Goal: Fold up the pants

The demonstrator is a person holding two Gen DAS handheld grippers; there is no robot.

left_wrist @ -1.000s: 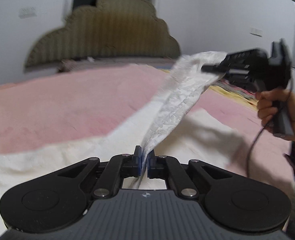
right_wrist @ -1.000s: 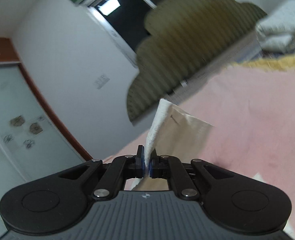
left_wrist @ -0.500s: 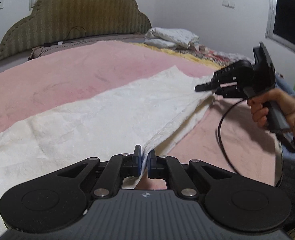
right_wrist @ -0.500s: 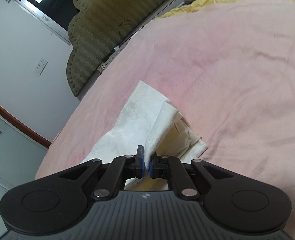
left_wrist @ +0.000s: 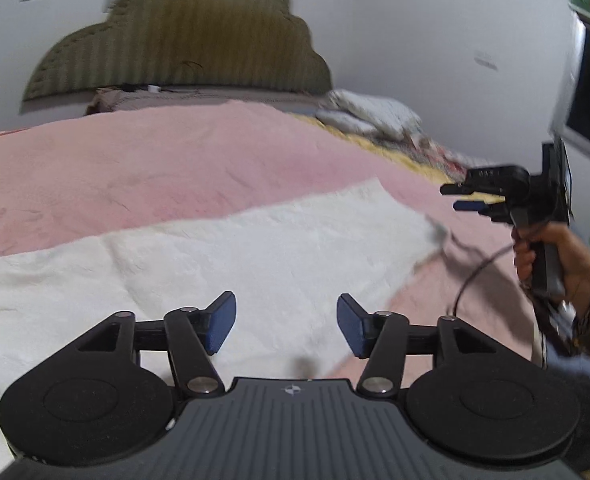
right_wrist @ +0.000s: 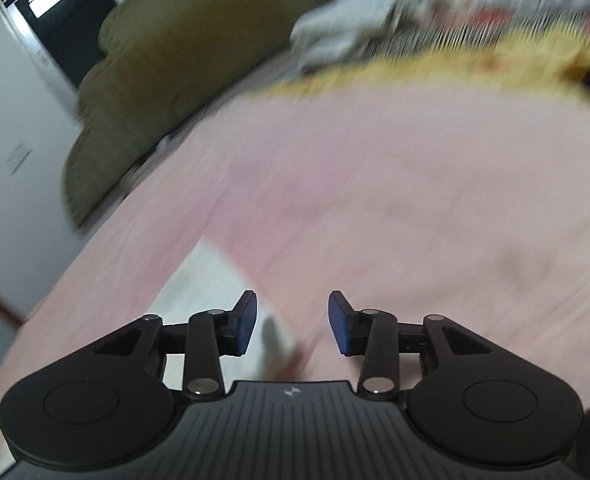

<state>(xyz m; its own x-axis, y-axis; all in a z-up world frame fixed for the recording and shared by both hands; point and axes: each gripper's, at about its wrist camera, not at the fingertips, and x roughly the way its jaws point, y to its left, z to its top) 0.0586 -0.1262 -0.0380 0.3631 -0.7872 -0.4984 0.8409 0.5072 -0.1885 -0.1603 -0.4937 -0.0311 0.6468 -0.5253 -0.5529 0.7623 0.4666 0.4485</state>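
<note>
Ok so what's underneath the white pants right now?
The white pants lie spread flat on the pink bedspread, which shows along their far edge and right end. Whatever sits directly beneath the fabric is covered.

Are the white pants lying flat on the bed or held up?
Lying flat. The white pants spread across the pink bedspread; the left gripper and right gripper are opening, pads clear of cloth.

The bed (left_wrist: 143,176) wears a pink cover; white pants (left_wrist: 215,264) lie flat across its near part, bedding (left_wrist: 367,114) piled far right.
</note>
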